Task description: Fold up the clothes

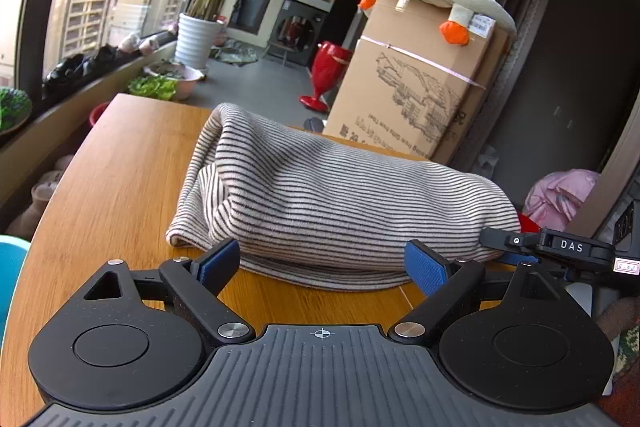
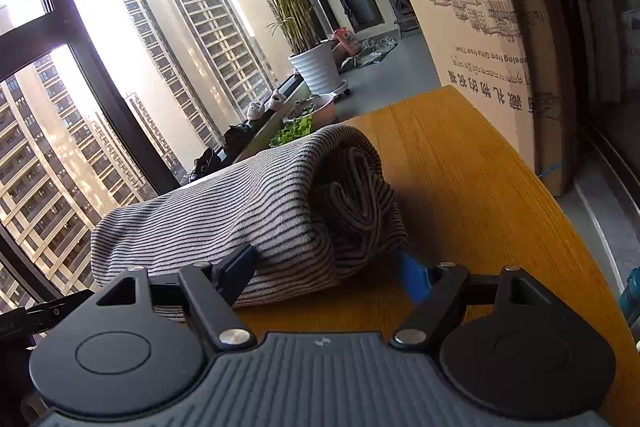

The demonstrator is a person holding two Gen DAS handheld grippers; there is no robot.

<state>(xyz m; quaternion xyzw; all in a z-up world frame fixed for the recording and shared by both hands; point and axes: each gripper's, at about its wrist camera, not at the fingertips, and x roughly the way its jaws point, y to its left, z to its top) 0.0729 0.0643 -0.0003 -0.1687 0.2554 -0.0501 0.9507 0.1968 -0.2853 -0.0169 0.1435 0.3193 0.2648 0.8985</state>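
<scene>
**Both claws spread at striped bundle**

Left claw point(image 1: 322, 263): spread wide, pads flanking near edge of striped garment point(image 1: 320, 195), nothing pinched. Right claw point(image 2: 326, 269): spread too, straddling open rolled end of garment point(image 2: 248, 211). Bundle folded, lying mid-tabletop point(image 1: 120, 163). Beyond: cardboard box point(image 1: 416, 83), potted palm point(image 1: 198, 39).

A brown wooden table point(image 1: 120, 163) holds one thing: a striped cloth point(image 1: 320, 195) folded into a puffy bundle. The cloth lies in the middle of the table. Bare wood shows on both sides of the cloth and in front of it, along the near edge.
</scene>
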